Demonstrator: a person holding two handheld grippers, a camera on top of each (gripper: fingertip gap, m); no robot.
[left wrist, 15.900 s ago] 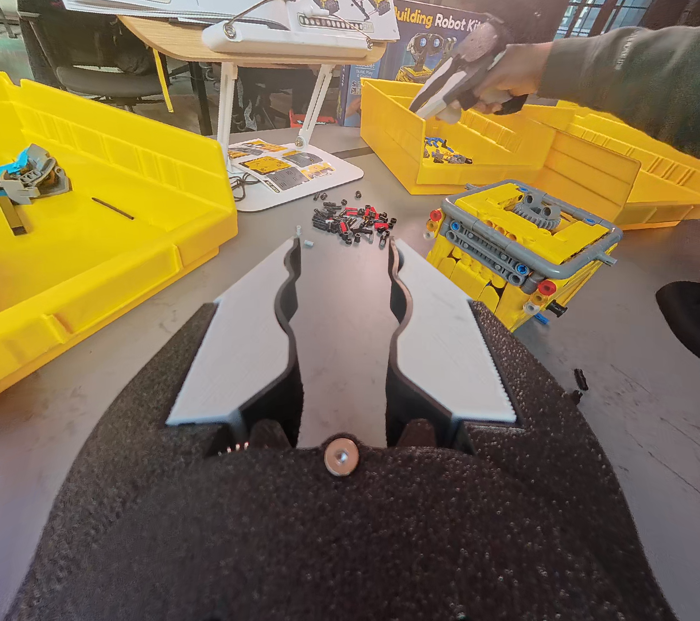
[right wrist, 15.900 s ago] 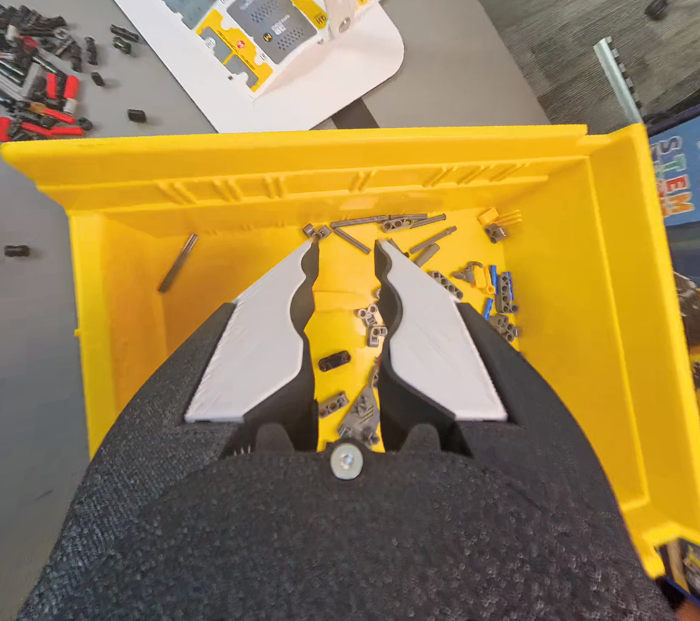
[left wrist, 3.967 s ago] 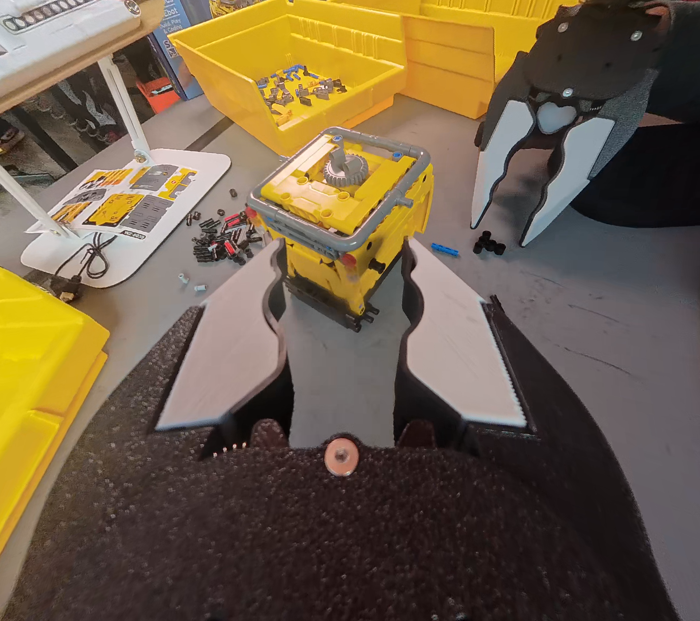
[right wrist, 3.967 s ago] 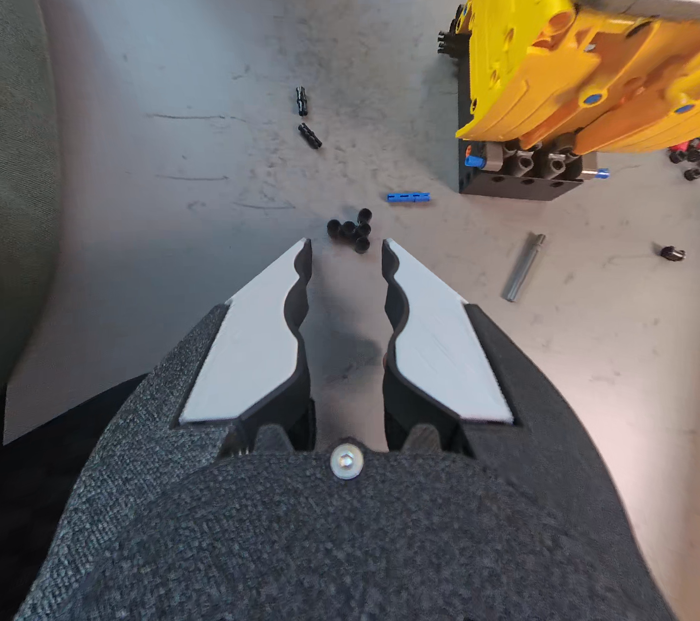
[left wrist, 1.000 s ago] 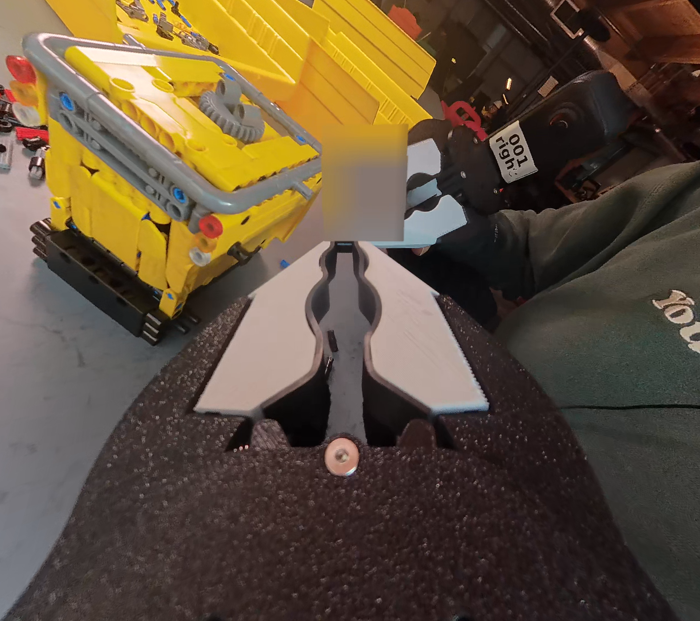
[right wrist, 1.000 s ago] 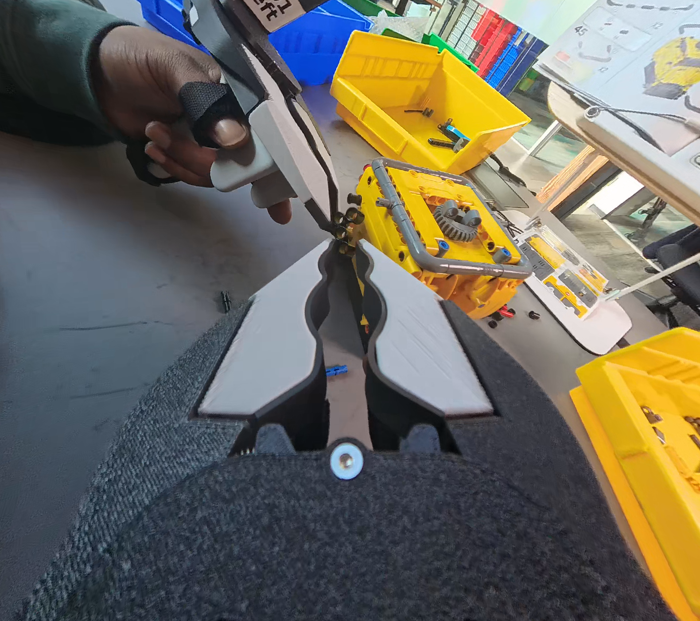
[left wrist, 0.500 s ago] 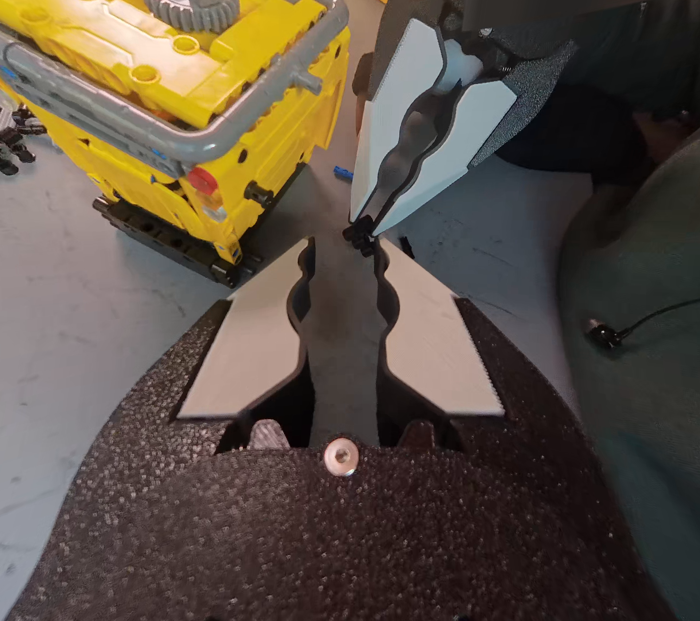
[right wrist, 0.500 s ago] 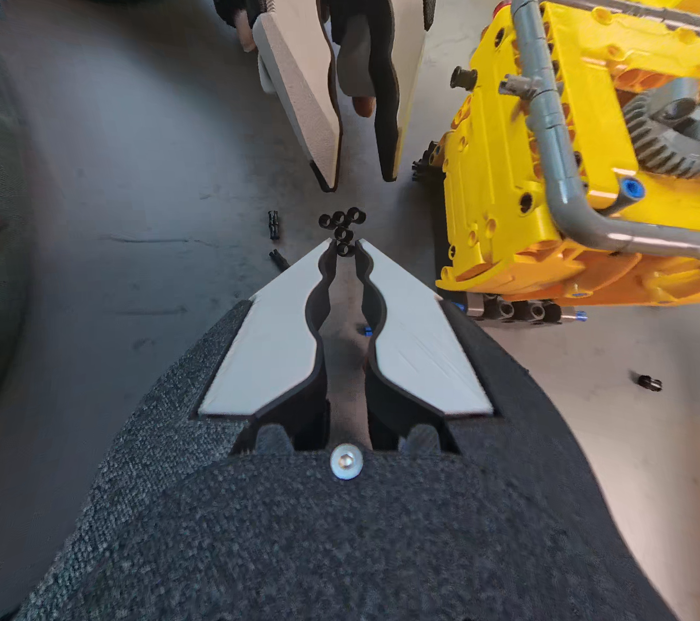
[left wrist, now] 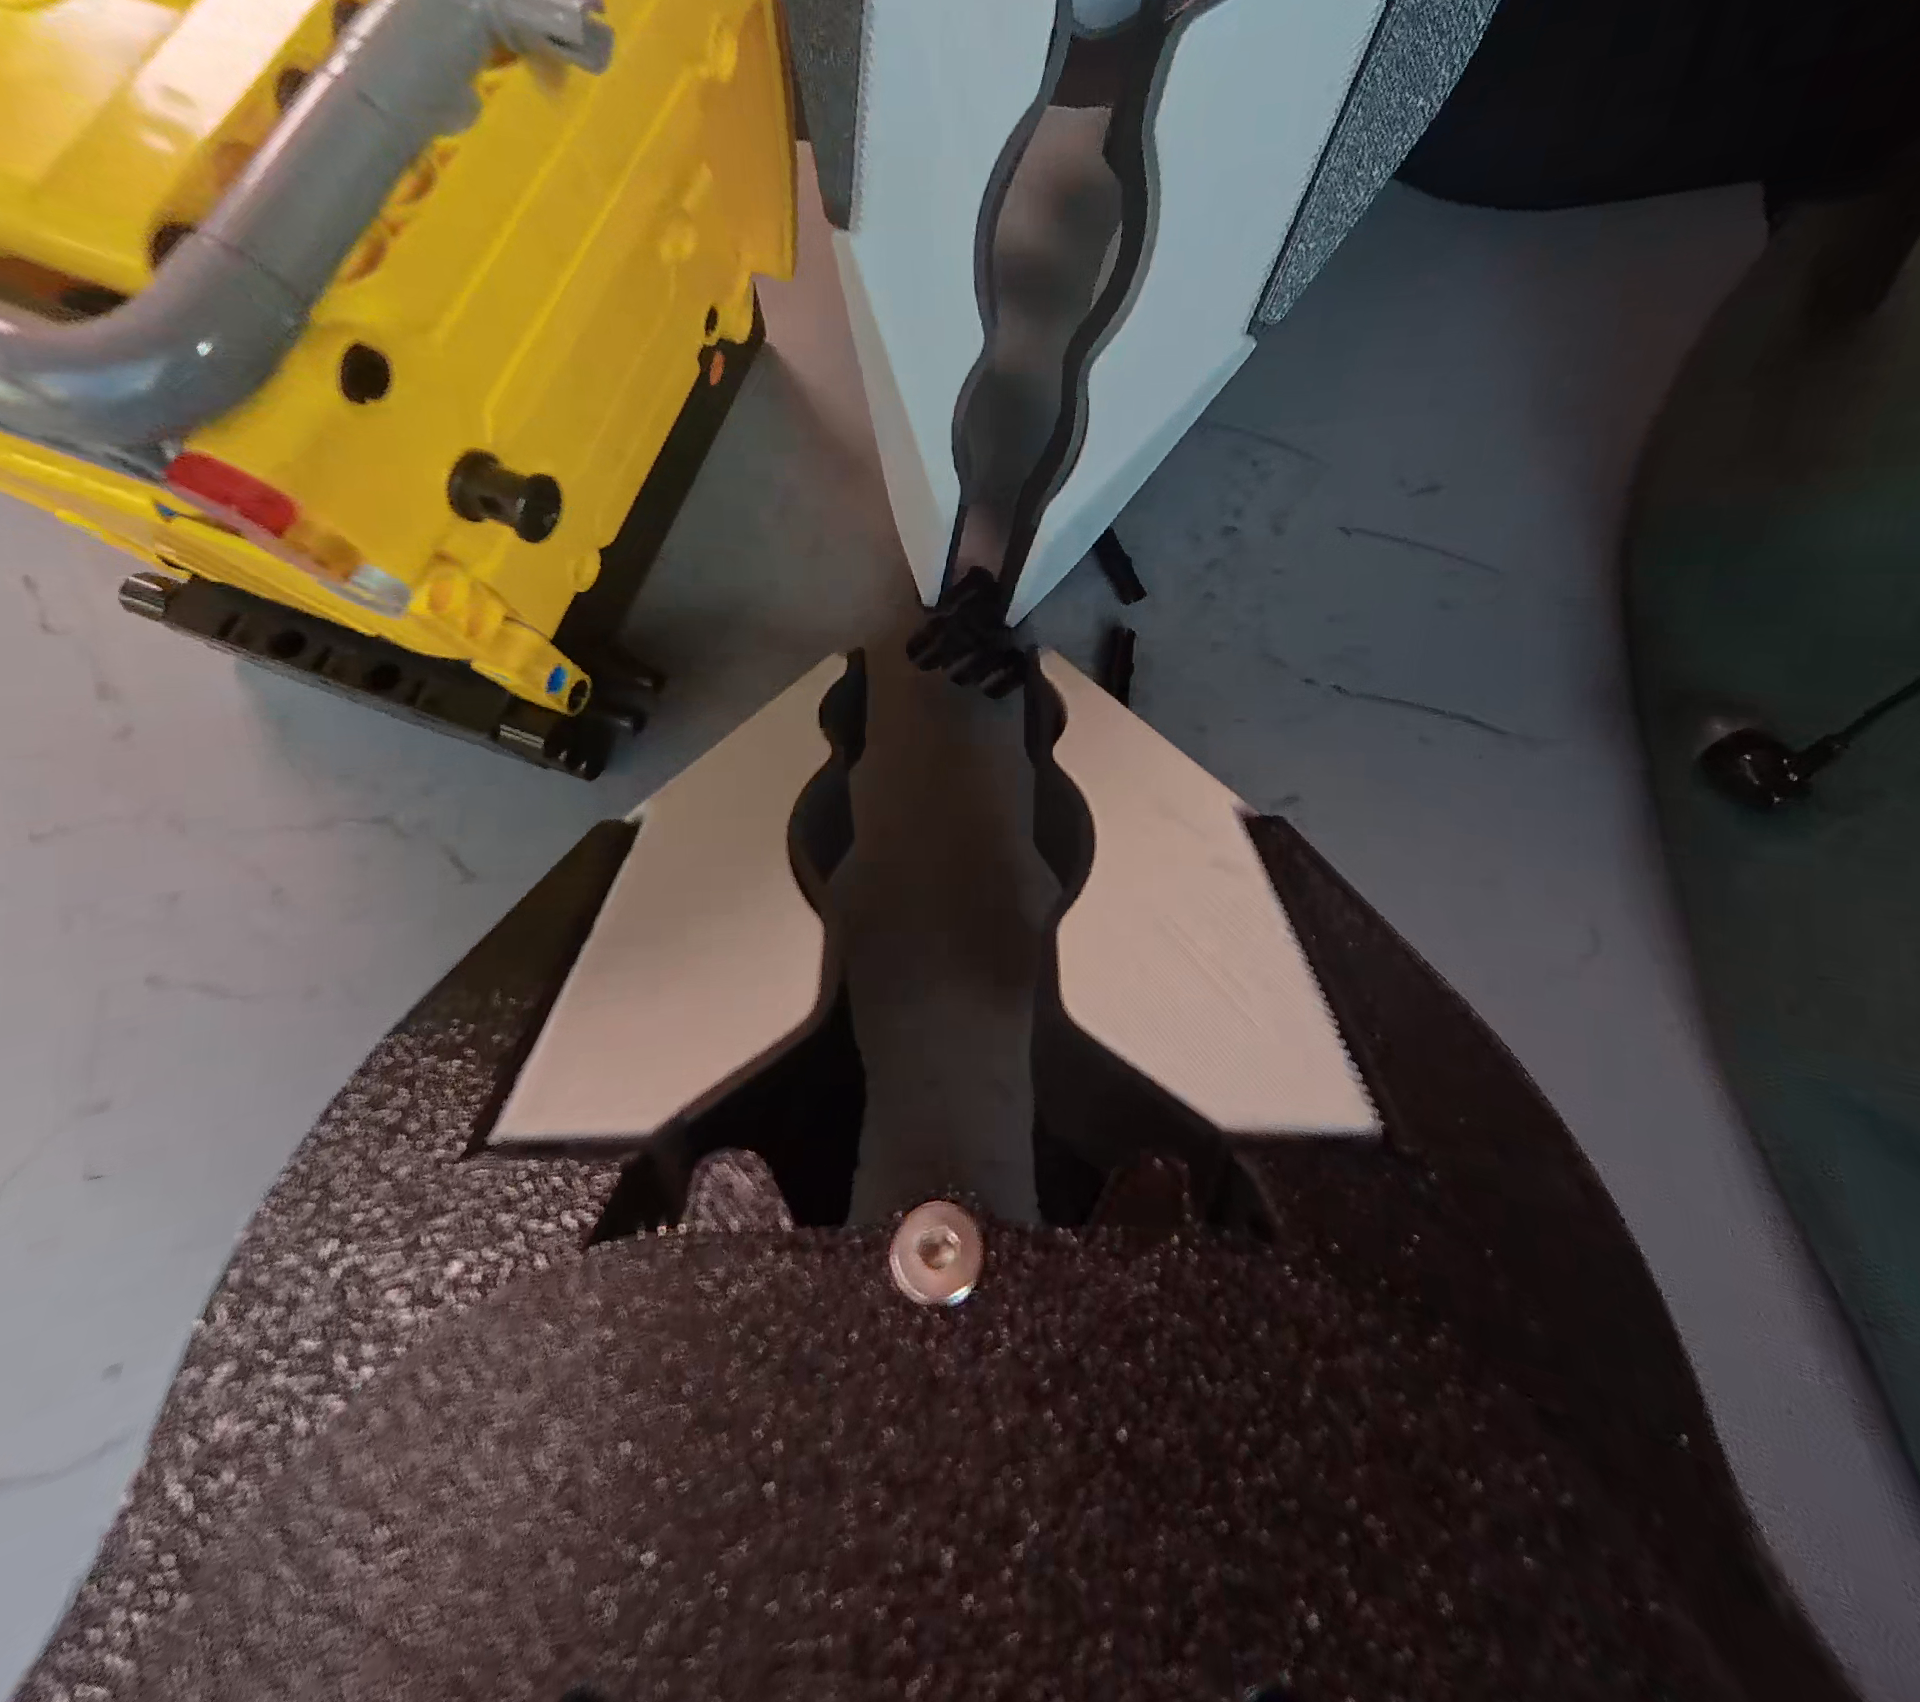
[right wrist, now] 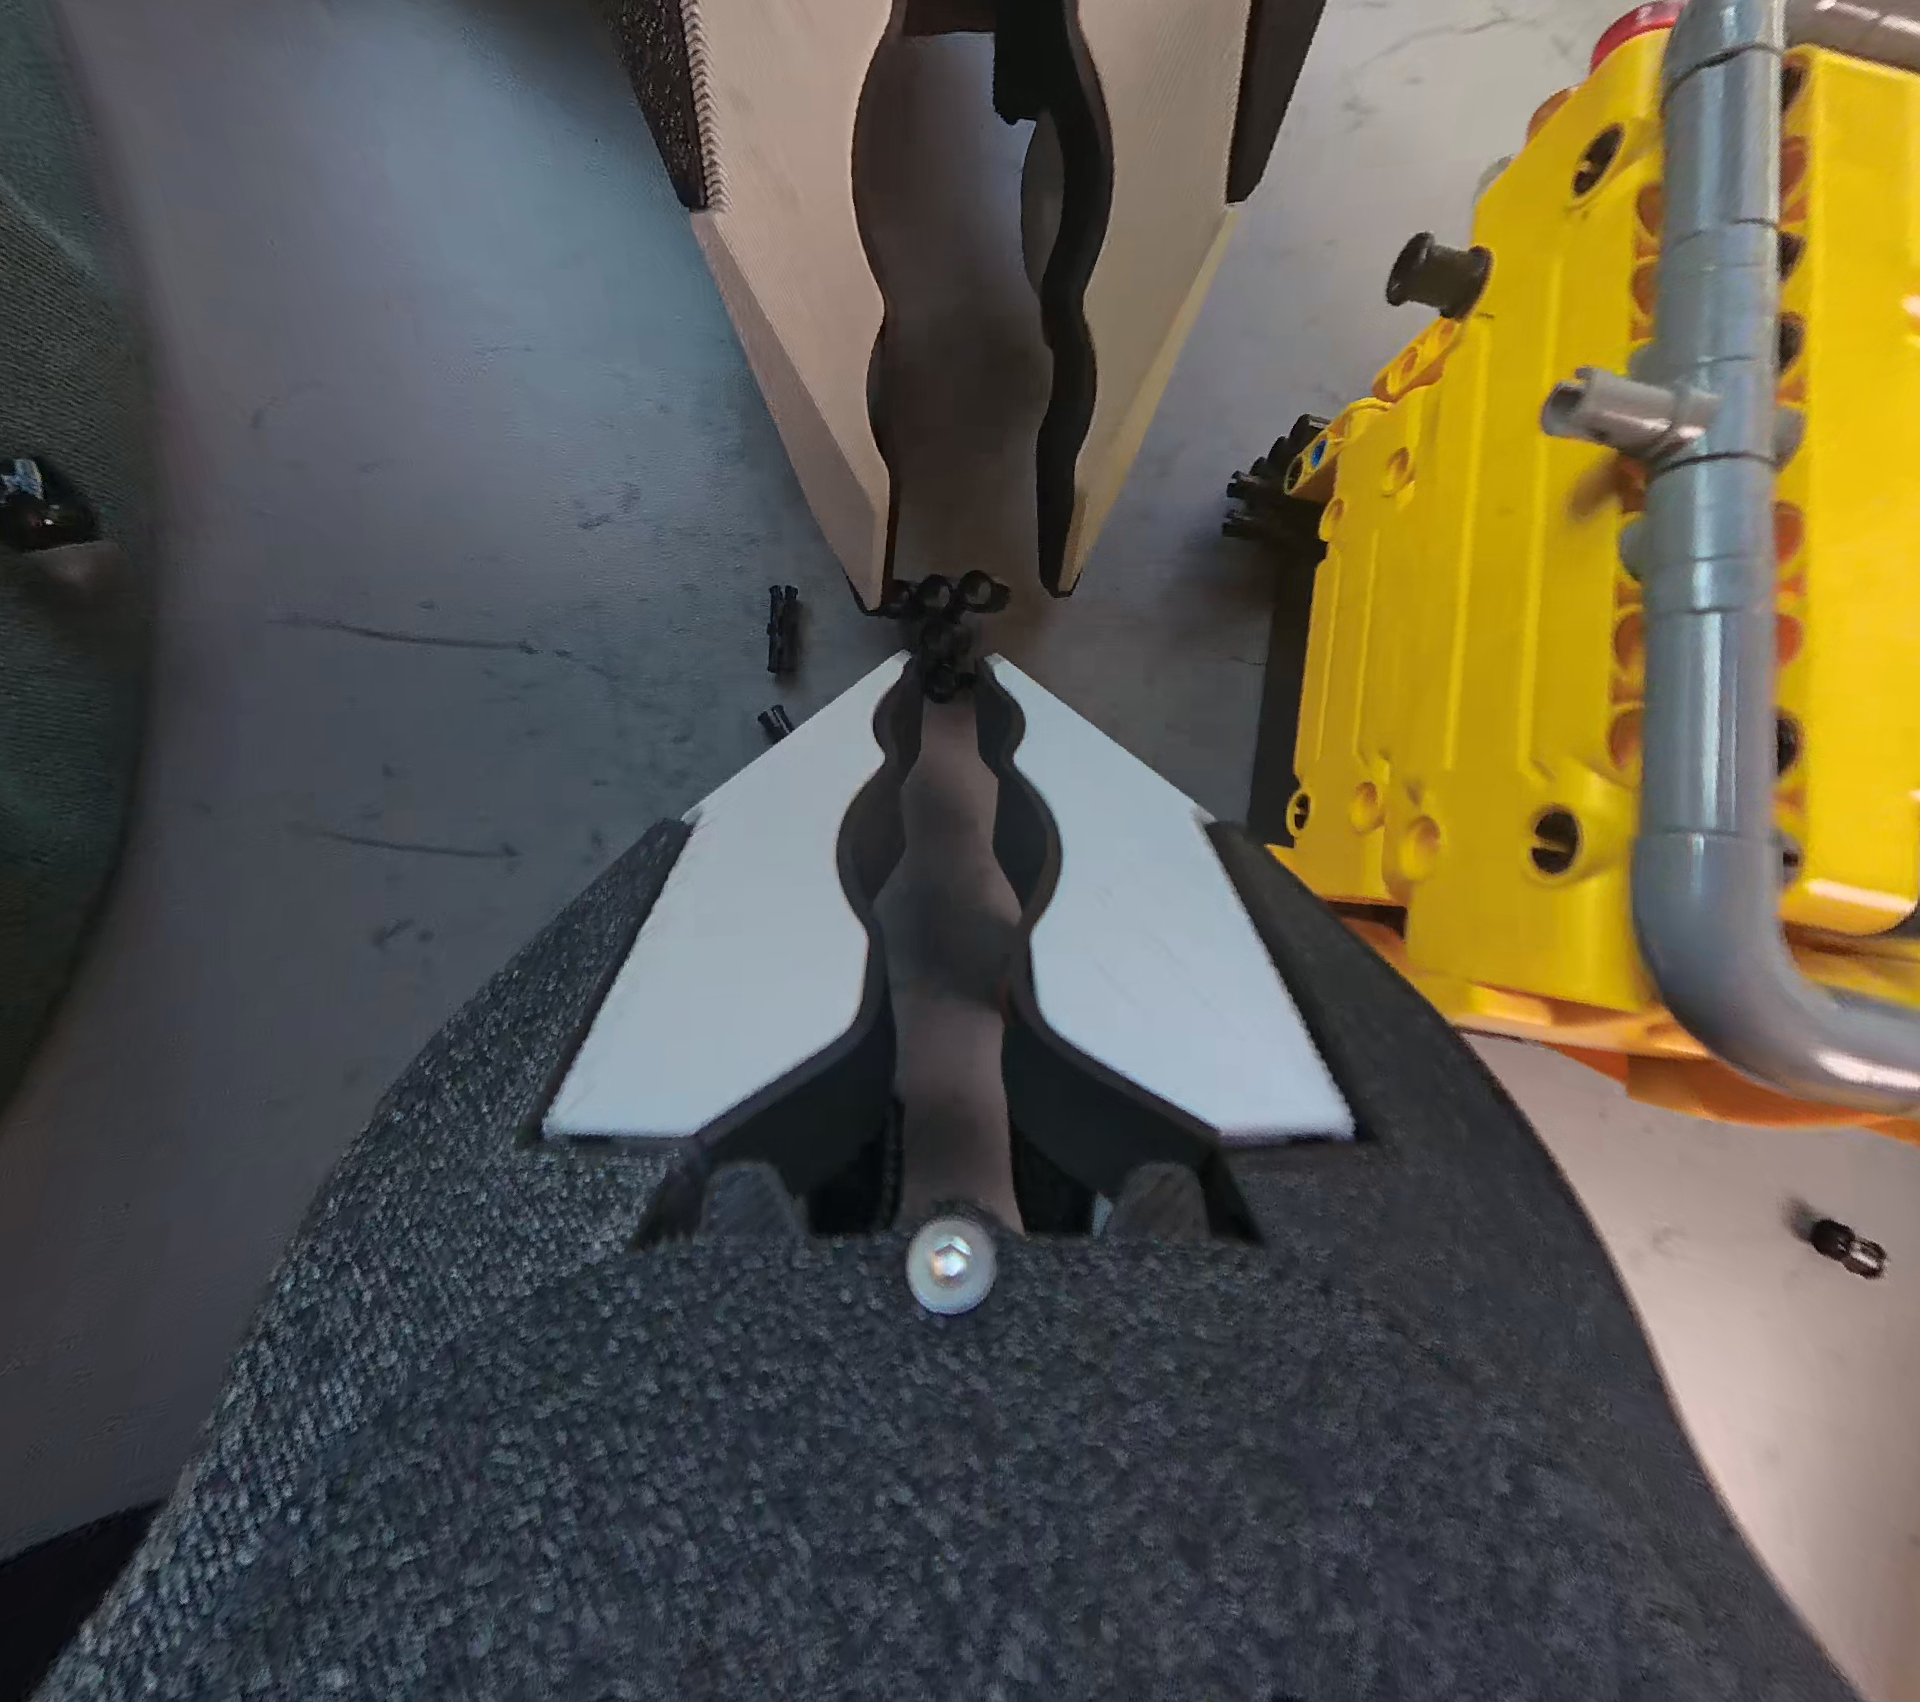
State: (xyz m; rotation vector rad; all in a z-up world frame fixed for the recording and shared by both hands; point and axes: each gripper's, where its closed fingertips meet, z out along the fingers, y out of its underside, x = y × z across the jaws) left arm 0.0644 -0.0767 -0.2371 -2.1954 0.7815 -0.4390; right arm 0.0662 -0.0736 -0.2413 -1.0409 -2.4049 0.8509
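Left tongs (left wrist: 943, 665): pointed steeply down, tips low near the surface, jaws parted with a clear gap. Right tongs (right wrist: 943, 665): pointed down from the opposite side, jaws drawn nearly together, only a narrow slit at the tips, pinching a small black piece. Both sets tip to tip, facing each other, almost meeting. Hands and arms out of sight.

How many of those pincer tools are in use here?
2. The left tool is open; the right tool faces it tip to tip, shut on a small black part.
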